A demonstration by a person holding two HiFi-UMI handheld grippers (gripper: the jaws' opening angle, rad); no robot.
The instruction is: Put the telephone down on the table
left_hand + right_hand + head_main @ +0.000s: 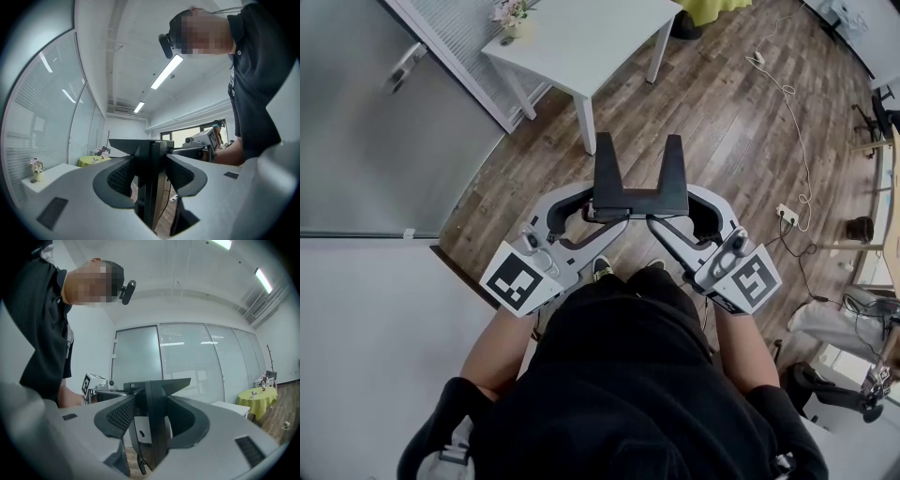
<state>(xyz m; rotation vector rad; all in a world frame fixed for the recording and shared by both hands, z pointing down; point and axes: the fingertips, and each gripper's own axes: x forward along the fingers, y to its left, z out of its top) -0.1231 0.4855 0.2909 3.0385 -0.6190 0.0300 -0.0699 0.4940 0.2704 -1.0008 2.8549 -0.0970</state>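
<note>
**Telephone** (637, 180): a black body with two raised prongs, held in the air above the wooden floor (722, 122). It is well apart from the white counter (581, 47) ahead.

**Left gripper** (598, 214): jaws clenched on the telephone's left edge. **Right gripper** (680, 216): jaws clenched on its right edge. Each gripper view shows the dark panel pinched between the pads.

**Step in hand (judged):** carrying the telephone to the counter. To do this well:
- Both grips should be equally firm.
- The two hands should travel together so the body neither twists nor tips.
- The telephone should be lowered flat onto bare counter, clear of the flower vase (514, 17) at the corner.
- Neither jaw should open until the base rests fully on the counter.
</note>
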